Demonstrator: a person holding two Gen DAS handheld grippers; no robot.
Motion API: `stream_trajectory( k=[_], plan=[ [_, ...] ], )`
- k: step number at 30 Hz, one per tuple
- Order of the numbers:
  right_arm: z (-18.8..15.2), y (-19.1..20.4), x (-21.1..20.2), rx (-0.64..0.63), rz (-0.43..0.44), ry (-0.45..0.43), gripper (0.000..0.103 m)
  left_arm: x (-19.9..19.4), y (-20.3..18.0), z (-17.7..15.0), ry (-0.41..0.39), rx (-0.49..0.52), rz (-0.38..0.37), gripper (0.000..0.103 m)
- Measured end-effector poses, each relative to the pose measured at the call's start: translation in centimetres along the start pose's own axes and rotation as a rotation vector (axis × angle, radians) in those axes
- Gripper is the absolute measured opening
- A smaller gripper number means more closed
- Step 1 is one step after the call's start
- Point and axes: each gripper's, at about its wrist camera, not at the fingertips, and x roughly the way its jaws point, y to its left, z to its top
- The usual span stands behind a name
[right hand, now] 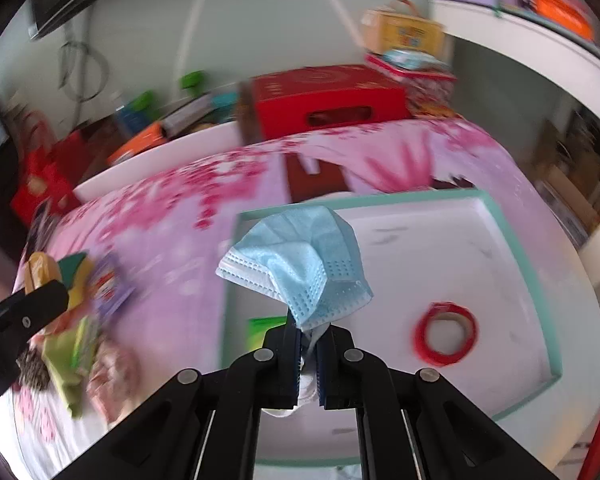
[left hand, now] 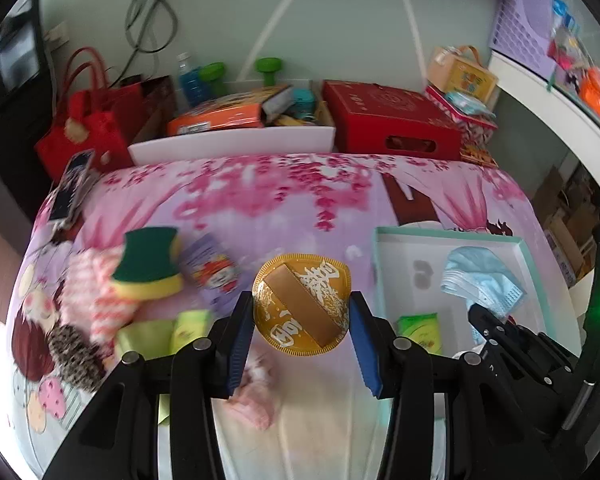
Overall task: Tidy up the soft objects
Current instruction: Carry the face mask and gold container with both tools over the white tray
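Note:
My left gripper point(left hand: 301, 316) is shut on a round gold packet point(left hand: 300, 304), held by its two edges above the pink floral bedspread point(left hand: 260, 200). My right gripper point(right hand: 308, 340) is shut on a crumpled blue face mask point(right hand: 300, 264), which hangs over the near left part of a white tray with a teal rim point(right hand: 536, 280). In the left wrist view the mask point(left hand: 480, 276) and the right gripper point(left hand: 496, 320) show over that tray point(left hand: 380, 240). A green-and-yellow sponge point(left hand: 148, 266) and a pink striped cloth point(left hand: 92, 296) lie on the left of the bed.
In the tray lie a red tape roll point(right hand: 446, 334) and a green packet point(left hand: 418, 330). A purple pack point(left hand: 216, 276), yellow-green packets point(left hand: 168, 332) and a leopard-patterned item point(left hand: 74, 354) crowd the bed's left. Red boxes point(left hand: 392, 120) and a white bin point(left hand: 232, 144) stand behind the bed.

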Motion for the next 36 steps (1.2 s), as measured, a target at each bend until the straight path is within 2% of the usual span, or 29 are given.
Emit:
stream_trajectory(
  k=[8,12,16,20,27,36],
  plan=[
    [0.9,-5.8,0.6,0.164,-0.118,-0.036,0.006,3.7,-4.9,1.1,0.039,0.063,-0.055,0.048],
    [1.1,-7.4,0.9,0.204,-0.150,-0.042,0.006,5.8,-7.2,1.1,0.064,0.100,-0.122,0.048],
    [1.1,-8.2,1.1,0.226,-0.164,-0.039,0.006,7.7,-9.1,1.1,0.073,0.150,-0.148,0.048],
    [1.2,-8.4,1.2,0.228,-0.168,-0.041,0.006,10.2,-9.8,1.3,0.112,0.140,-0.193,0.049],
    [1.4,-7.9,1.9,0.212,-0.168,-0.034,0.006,14.0,-9.6,1.3,0.179,0.114,-0.197,0.049],
    [1.4,-6.8,2.6,0.184,-0.148,-0.017,0.006,14.4,-8.7,1.3,0.167,0.095,-0.172,0.050]
  ],
)
